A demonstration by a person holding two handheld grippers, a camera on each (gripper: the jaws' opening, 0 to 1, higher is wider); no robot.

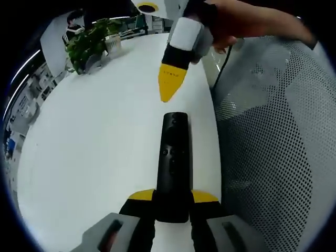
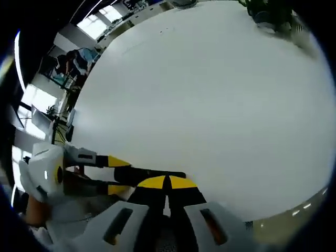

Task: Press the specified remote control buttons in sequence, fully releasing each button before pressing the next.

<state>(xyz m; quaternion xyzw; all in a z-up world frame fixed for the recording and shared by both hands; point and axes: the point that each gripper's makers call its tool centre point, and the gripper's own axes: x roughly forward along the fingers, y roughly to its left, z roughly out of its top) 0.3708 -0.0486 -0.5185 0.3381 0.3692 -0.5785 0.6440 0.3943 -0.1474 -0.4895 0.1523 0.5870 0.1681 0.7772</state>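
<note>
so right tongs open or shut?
Shut: in the right gripper view the right tongs show yellow tips touching with no gap, poised above the remote.

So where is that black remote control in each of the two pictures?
Left gripper view: the remote control stands at centre, its near end clamped in the left gripper, with the right gripper poised beyond its far end.
Right gripper view: it lies edge-on at lower left, just past the right gripper's closed tips.
Shared landmark: the potted plant on the white table.

Slim black remote control (image 1: pixel 173 163), lengthwise, over white table (image 1: pixel 94 147)
</note>
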